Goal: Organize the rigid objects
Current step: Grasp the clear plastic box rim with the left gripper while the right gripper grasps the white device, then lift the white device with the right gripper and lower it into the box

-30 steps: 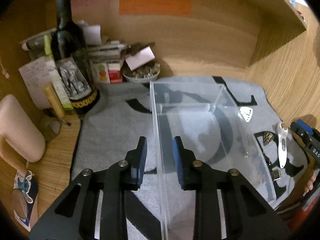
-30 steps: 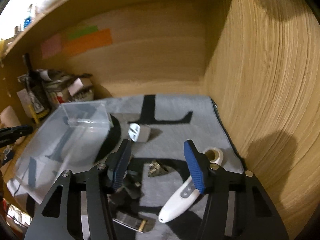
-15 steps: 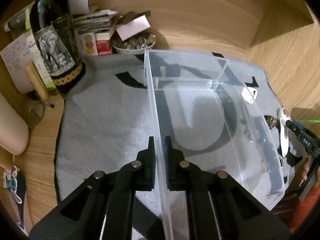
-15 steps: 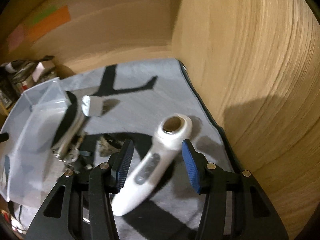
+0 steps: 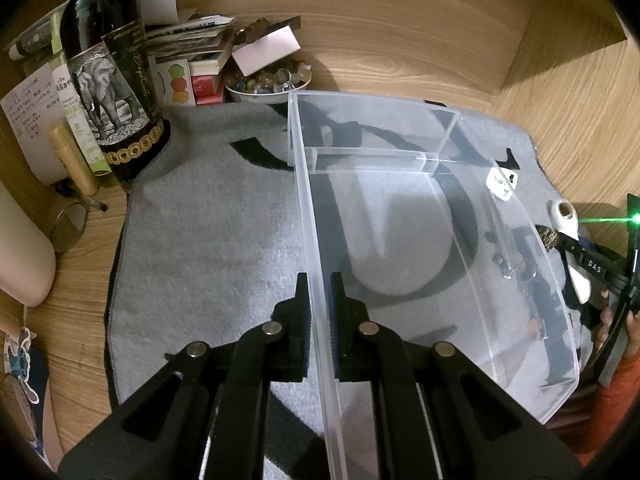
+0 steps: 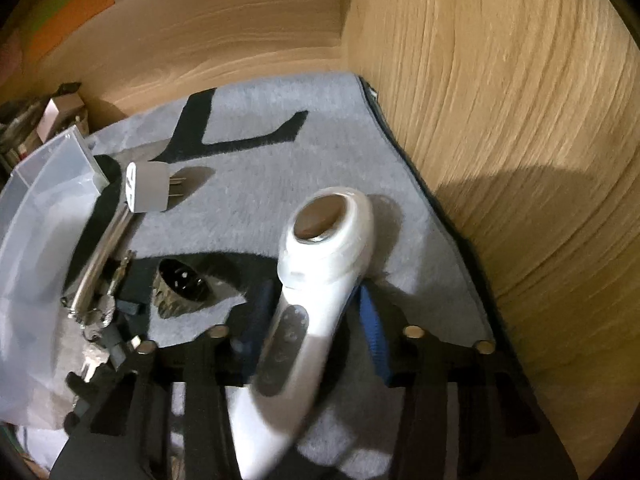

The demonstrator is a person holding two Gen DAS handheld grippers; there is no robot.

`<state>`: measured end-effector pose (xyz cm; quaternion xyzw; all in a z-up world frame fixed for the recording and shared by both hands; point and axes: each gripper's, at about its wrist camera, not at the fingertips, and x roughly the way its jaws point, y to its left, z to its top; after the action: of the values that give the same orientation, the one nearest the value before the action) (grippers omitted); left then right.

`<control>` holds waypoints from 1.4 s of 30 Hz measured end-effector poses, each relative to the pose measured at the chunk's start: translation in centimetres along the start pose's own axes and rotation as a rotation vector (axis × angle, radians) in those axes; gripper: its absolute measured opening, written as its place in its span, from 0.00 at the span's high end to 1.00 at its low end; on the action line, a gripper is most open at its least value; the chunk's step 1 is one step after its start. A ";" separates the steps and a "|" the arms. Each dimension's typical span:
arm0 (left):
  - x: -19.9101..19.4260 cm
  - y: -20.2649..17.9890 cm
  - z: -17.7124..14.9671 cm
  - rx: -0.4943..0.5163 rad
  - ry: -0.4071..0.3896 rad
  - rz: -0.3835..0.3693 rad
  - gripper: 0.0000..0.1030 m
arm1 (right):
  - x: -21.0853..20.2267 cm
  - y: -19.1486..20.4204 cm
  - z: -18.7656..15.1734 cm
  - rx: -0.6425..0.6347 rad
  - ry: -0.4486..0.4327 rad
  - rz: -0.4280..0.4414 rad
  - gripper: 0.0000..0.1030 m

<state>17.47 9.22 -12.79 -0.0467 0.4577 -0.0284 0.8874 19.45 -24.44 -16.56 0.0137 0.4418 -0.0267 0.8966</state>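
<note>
In the left wrist view my left gripper is shut on the left wall of a clear plastic box, which rests on a grey mat. The right wrist view shows a white handheld device lying on the mat between the jaws of my right gripper. These jaws are closing, and a thin gap still shows at the right pad. Left of the device lie a white plug adapter, a metal rod, keys and a camouflage-patterned cap.
A dark wine bottle, stacked booklets and a bowl of stones crowd the back left corner. A wooden side wall rises close along the mat's right edge. A person's hand holds the right gripper.
My left gripper closed on the box's left wall and sank slightly. My right gripper came down over the white device, and its jaws narrowed around the handle.
</note>
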 end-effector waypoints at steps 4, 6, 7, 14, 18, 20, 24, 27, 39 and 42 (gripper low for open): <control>0.0 0.0 0.0 -0.007 0.001 0.001 0.92 | -0.3 -0.1 0.1 0.000 -0.017 0.014 0.72; -0.1 0.0 0.0 -0.008 0.002 0.004 0.92 | -0.7 0.1 0.0 -0.001 -0.035 0.025 0.72; -0.1 0.0 0.0 -0.010 0.002 0.004 0.92 | -1.1 0.0 -0.1 -0.002 -0.049 0.029 0.72; -0.3 -0.1 -0.1 -0.007 -0.007 0.017 0.93 | -4.8 1.5 0.7 -0.021 -0.148 0.097 0.72; -0.3 -0.2 -0.1 0.000 -0.014 0.026 0.93 | -7.3 3.1 1.9 -0.050 -0.217 0.151 0.72; -0.3 -0.2 -0.2 0.002 -0.017 0.026 0.93 | -8.6 4.2 2.6 -0.072 -0.249 0.175 0.72; -0.3 -0.2 -0.2 0.005 -0.024 0.024 0.93 | -10.7 6.6 3.6 -0.124 -0.299 0.226 0.72; -0.3 -0.1 -0.3 0.009 -0.028 0.023 0.93 | -11.8 8.9 4.2 -0.166 -0.323 0.268 0.72; -0.3 -0.2 -0.4 0.023 -0.043 0.015 0.93 | -9.8 17.8 5.5 -0.349 -0.246 0.373 0.72; -0.3 -0.2 -0.5 0.024 -0.046 0.013 0.92 | -8.8 19.5 5.2 -0.394 -0.202 0.380 0.72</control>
<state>16.89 9.03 -12.77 -0.0338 0.4370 -0.0271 0.8984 19.37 -4.95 -6.43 -0.0809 0.3366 0.2269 0.9103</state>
